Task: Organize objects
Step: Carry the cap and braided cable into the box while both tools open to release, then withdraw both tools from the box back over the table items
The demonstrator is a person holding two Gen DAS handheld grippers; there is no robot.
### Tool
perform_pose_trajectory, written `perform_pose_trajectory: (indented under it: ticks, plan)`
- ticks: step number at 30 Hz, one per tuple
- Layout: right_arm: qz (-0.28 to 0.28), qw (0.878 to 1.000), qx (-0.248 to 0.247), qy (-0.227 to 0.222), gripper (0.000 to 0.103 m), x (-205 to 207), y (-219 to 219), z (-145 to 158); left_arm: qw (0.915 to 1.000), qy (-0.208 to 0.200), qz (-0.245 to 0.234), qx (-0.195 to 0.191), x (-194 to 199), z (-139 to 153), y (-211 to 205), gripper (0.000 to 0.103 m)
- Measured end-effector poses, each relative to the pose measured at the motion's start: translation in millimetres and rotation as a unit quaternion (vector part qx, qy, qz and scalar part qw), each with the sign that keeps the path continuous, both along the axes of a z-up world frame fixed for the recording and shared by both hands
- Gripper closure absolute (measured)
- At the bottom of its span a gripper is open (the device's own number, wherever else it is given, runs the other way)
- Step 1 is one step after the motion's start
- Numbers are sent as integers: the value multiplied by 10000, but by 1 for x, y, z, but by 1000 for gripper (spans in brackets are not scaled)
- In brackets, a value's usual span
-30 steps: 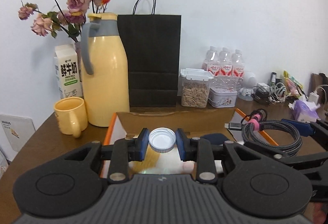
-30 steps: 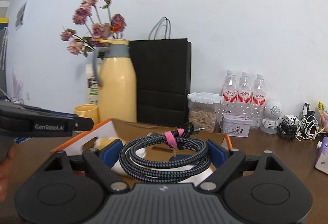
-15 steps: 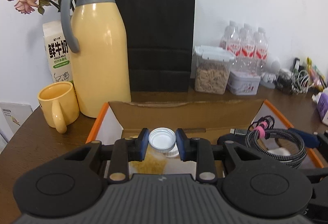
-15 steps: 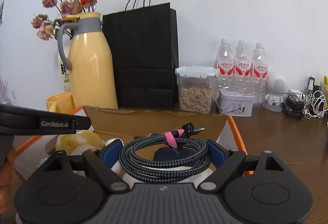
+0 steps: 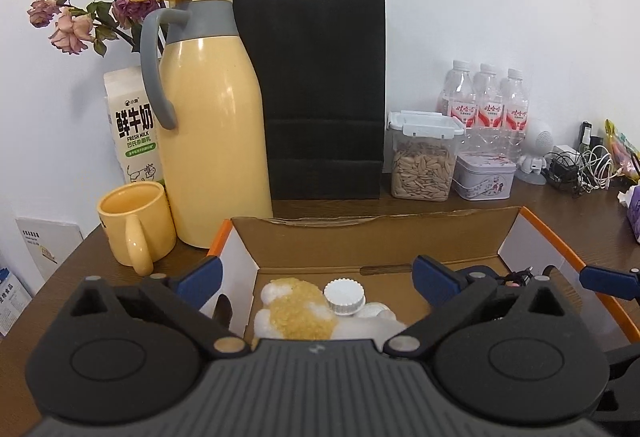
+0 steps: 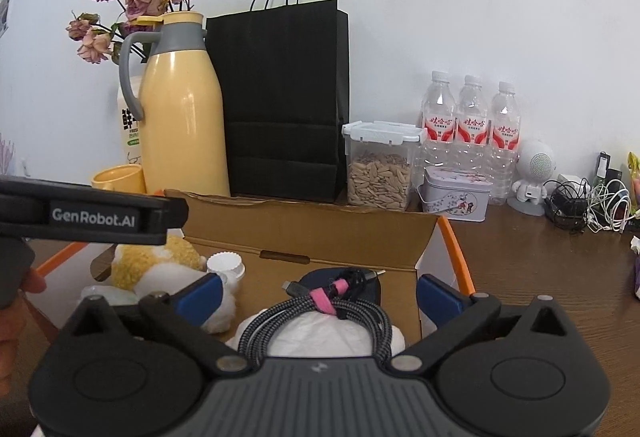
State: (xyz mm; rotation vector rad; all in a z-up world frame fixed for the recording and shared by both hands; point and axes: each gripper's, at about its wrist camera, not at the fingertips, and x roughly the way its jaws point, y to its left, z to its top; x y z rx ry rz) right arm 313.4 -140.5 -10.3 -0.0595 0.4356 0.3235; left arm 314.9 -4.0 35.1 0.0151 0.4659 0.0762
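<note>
Both jaws were opening. Left gripper: white cap lay free below, in box. Right gripper: cable coil apparently released. I judged lifting straight up best.

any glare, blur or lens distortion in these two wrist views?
Left wrist: sharp, dark fisheye corners, a soft glare streak on the yellow flask, the black paper bag nearly featureless. Right wrist: the same vignette, the wall bowed, the coiled cable crisp, the left gripper's arm large at the frame edge.
</note>
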Motion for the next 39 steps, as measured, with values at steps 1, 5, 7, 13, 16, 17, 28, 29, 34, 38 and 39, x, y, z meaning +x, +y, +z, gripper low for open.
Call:
perform_pose_trajectory:
  ticks: [1, 5, 7, 13, 16, 17, 28, 29, 34, 38, 39]
  plan:
    - [5, 10000, -3, -2, 0, 0, 0, 1, 10000, 8, 9, 5, 0, 0, 0, 0]
    - [-4, 10000, 17, -79, 0, -5, -2, 6, 10000, -63, 5, -2, -6, 5, 1, 0]
    - [-46, 9999, 5, -129, 0, -8, -4, 8, 9999, -131, 26, -4, -11, 10, 1, 0]
    - [29, 9993, -69, -357, 0, -29, -7, 22, 9992, -389, 32, -28, -38, 28, 2, 0]
    - [104, 9984, -110, -537, 0, -47, -10, 34, 9985, -537, 26, -64, -59, 35, 7, 0]
    - [122, 9981, -129, -587, 0, -52, -11, 37, 9984, -558, 3, -61, -66, 37, 8, 0]
    - [235, 9977, -297, -559, 0, -123, -23, 43, 9982, -586, 39, 106, -135, 41, 25, 0]
    - [235, 9979, -317, -510, 0, -128, -24, 40, 9983, -566, 49, 122, -140, 40, 27, 0]
    - [209, 9985, -417, -270, 0, -151, -30, 27, 9990, -374, 157, 180, -163, 29, 39, 0]
    - [194, 9987, -477, -64, 0, -162, -34, 13, 9993, -178, 240, 207, -177, 16, 49, 0]
    - [197, 9986, -490, -2, 0, -164, -35, 10, 9993, -121, 271, 220, -180, 12, 51, 0]
